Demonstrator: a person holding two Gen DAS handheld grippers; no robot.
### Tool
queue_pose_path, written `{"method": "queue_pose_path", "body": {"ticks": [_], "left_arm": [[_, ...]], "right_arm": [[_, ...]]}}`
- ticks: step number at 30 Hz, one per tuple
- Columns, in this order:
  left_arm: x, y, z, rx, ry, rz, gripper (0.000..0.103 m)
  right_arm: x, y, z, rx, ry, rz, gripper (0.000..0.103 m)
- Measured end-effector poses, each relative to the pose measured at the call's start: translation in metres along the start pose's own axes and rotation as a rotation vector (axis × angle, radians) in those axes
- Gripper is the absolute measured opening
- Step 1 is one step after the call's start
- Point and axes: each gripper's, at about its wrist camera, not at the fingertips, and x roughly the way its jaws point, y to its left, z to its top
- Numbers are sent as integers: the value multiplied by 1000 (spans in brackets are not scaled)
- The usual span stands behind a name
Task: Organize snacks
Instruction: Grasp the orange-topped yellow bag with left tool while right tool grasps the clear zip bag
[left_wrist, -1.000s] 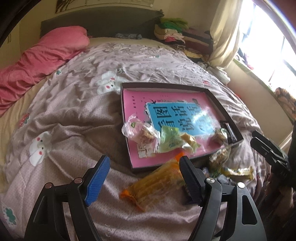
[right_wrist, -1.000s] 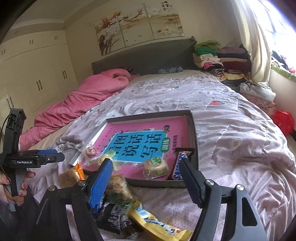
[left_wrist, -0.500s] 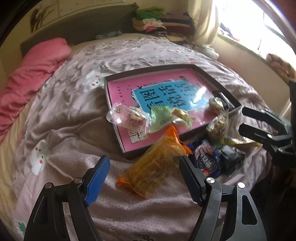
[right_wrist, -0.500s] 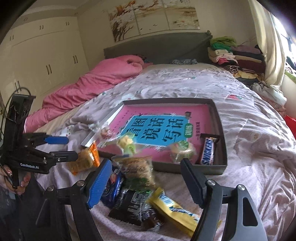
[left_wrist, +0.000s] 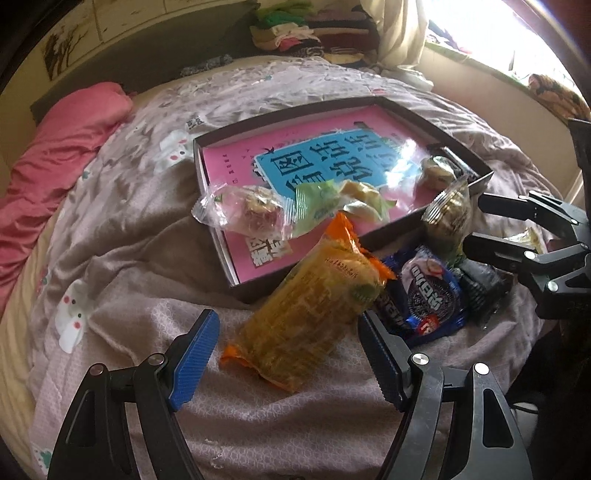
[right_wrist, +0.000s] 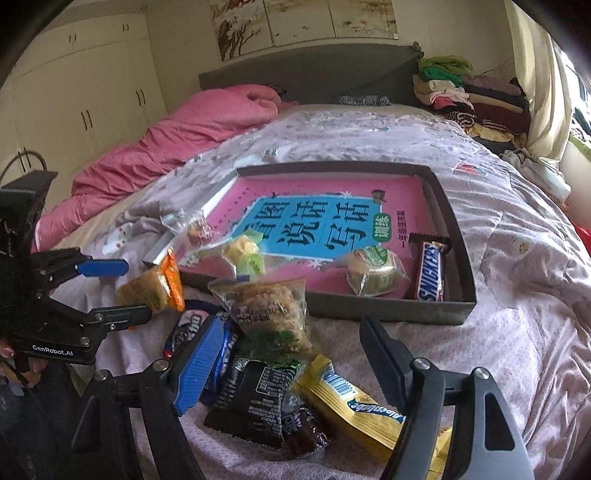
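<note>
Down at the near edge of the bed (right_wrist: 517, 295), hovering with the left hand-held gripper (left_wrist: 286, 325) wide open over the orange packet (left_wrist: 314, 306), pads clear of it on both sides. Same story with the right hand-held gripper (right_wrist: 291, 325): spread wide, holding nothing, poised above the loose pile of black wrapper (right_wrist: 255, 398), yellow bar (right_wrist: 351, 402), blue cookie pack (left_wrist: 434, 291) and clear bag of crumbly cake (right_wrist: 273, 314).

Looks like the reach-and-pick step, with sorting barely begun. Calls next for dropping each hand-held gripper lower, squaring the pads across one packet and closing gently, crinkly film being likely to slip. Best to take the orange packet across its narrow width.

Just beyond, minding the tray (right_wrist: 391, 308) and its raised near wall: needs a lift over that rim, not a slide. Already inside on the pink book (right_wrist: 321, 192): a Snickers bar (right_wrist: 430, 273) along the right wall, a round cake (right_wrist: 373, 269) beside it, a green-wrapped sweet (right_wrist: 247, 254), and a clear bag (left_wrist: 243, 214) hanging over the left rim. Plenty of bare room toward the far half.

Watching the gap between the two tools, close over the pile. Farther off, open quilt, then a pink duvet (right_wrist: 184, 136) and stacked clothes (right_wrist: 461, 85).
</note>
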Motion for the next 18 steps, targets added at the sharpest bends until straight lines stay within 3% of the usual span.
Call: {"method": "queue_pose_path", "body": {"ticks": [16,18], "left_arm": [[17,-3,2,-11,7,-17,79],[18,-2,3,-23,7,-19,78]], "right_arm": [[29,8,-3,-27,57,-79,76],[33,8,-3,-21,67,-84,72]]}}
